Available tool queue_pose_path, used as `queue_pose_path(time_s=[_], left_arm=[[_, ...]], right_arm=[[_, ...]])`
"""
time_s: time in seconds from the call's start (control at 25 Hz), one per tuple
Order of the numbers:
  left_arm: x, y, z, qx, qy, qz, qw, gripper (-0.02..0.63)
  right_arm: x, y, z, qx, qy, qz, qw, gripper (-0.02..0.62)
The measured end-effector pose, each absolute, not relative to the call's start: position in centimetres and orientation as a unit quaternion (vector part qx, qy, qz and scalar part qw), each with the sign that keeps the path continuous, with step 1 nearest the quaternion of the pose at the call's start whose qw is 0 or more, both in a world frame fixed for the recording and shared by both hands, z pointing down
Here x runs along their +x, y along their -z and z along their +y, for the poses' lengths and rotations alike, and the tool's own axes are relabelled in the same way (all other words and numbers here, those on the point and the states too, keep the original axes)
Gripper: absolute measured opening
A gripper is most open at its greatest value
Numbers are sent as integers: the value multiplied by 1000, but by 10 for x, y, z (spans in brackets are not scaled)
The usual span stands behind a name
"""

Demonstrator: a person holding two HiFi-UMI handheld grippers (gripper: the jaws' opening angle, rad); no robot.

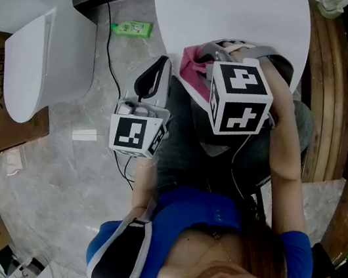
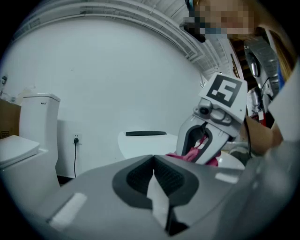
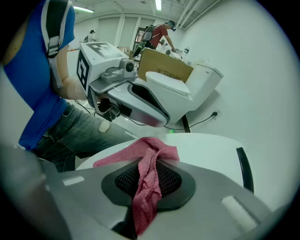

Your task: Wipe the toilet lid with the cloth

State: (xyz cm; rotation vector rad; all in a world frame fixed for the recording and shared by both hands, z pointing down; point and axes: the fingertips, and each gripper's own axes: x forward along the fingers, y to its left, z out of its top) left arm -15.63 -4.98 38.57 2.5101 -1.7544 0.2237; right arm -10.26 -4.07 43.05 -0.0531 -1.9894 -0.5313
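From the head view, the right gripper [image 1: 207, 51] reaches over the edge of a white round counter [image 1: 236, 13] with a pink cloth [image 1: 190, 68] at its tip. The left gripper [image 1: 162, 65] hangs just beside it, and the toilet [image 1: 48, 59], lid down, stands well apart at the left.

The left gripper view shows its jaws pressed together with nothing between them.

In the right gripper view, the jaws pinch the cloth [image 3: 145, 183], whose free end lies on the counter.
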Motion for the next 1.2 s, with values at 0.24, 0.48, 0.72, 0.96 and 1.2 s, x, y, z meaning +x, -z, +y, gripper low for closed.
queue_pose_path(time_s=[0.24,0.48,0.72,0.96,1.2], left_arm=[[-160,-386,-53,814,-72,-576,34,3],[-156,-384,-54,815,-69,-574,29,3],[-149,-390,-53,819,-78,-568,34,3],[-140,-393,-52,824,-78,-560,33,3],[-132,-395,-53,830,-78,-551,42,3]], right_arm=[[-109,-429,-36,-30,225,-829,512,64],[-104,-431,-33,-24,223,-838,498,64],[-96,-430,-21,-31,209,-853,478,66],[-93,-431,-19,-23,215,-856,470,67],[-87,-431,-20,-12,198,-861,469,67]])
